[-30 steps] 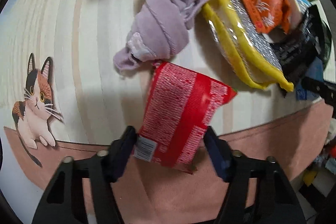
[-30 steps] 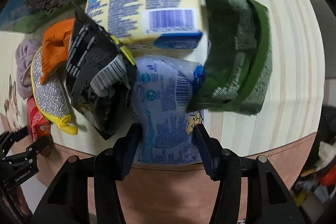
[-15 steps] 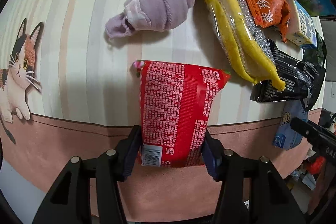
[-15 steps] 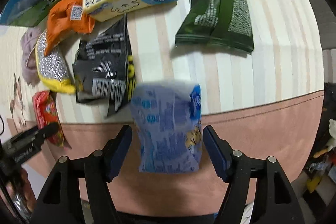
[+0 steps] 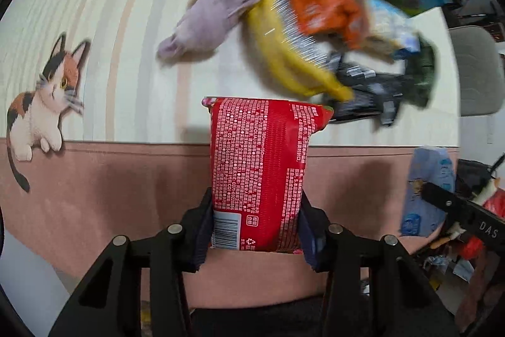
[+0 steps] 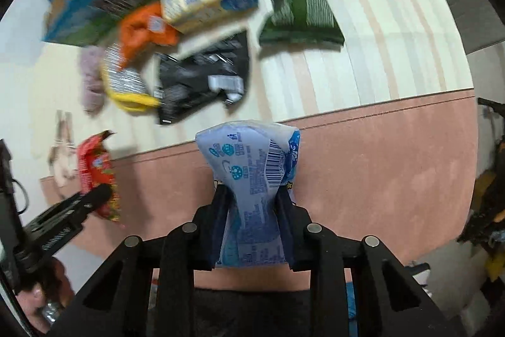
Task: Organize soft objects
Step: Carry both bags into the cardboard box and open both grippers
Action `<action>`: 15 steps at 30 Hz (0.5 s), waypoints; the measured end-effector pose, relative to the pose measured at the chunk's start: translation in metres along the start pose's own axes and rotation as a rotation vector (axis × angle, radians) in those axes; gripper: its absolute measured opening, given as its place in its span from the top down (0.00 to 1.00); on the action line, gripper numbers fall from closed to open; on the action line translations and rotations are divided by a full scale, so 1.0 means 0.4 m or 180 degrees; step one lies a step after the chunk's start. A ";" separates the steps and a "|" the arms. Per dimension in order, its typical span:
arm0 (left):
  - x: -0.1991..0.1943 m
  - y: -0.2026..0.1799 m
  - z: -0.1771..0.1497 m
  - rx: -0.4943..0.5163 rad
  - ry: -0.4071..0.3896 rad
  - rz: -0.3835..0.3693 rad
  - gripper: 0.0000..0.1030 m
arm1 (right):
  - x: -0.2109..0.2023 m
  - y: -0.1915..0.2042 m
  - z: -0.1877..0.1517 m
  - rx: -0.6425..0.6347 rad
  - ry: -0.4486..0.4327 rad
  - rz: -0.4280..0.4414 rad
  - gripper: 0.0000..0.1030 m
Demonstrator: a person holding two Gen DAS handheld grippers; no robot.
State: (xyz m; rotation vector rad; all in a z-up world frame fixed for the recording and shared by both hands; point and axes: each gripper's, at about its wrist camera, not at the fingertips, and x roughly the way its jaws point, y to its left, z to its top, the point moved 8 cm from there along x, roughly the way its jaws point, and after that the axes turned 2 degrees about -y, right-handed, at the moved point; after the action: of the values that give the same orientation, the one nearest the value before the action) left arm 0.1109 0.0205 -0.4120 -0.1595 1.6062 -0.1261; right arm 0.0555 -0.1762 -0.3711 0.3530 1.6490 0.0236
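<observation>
Two packets are in hand, one per gripper, both lifted clear of the striped mat (image 5: 104, 30) over its pink border. On the left, the left gripper (image 5: 255, 231) is clamped on the lower end of the red packet (image 5: 260, 166), whose long axis runs straight out from the fingers toward the pile. Farther out lie the purple cloth (image 5: 208, 21) and the yellow sponge pack (image 5: 290, 59), blurred. On the right, the right gripper (image 6: 252, 226) pinches the pale blue packet (image 6: 252, 176) hard at its waist, long axis also pointing forward; the black pouch (image 6: 202, 78) and green pouch (image 6: 296, 8) lie beyond. Neither hand looks nearer a drop-off spot; none shows.
</observation>
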 end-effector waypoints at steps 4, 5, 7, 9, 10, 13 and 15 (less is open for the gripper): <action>-0.121 -0.077 0.062 0.0105 -0.0191 -0.0214 0.58 | -0.147 0.070 0.099 -0.0133 -0.0254 0.0267 0.69; -0.159 -0.100 0.095 0.0129 -0.0240 -0.0270 0.58 | -0.200 0.072 0.134 -0.0186 -0.0316 0.0309 0.69; -0.220 -0.113 0.184 0.0166 -0.0314 -0.0375 0.58 | -0.304 0.103 0.229 -0.0344 -0.0450 0.0403 0.69; -0.269 -0.133 0.270 0.0160 -0.0409 -0.0434 0.58 | -0.389 0.135 0.322 -0.0513 -0.0617 0.0398 0.69; -0.295 -0.152 0.342 0.0168 -0.0482 -0.0428 0.58 | -0.412 0.147 0.372 -0.0575 -0.0693 0.0353 0.69; -0.299 -0.181 0.526 0.0095 -0.0534 -0.0479 0.58 | -0.416 0.208 0.565 -0.0741 -0.0864 0.0186 0.69; -0.272 -0.184 0.641 0.0016 -0.0486 -0.0516 0.66 | -0.398 0.228 0.662 -0.0772 -0.0851 0.0120 0.69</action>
State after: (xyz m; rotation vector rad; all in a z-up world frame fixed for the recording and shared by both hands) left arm 0.3729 -0.0278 -0.3027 -0.2890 1.4398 -0.2376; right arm 0.3436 -0.1790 -0.2270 0.1922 1.3568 0.1954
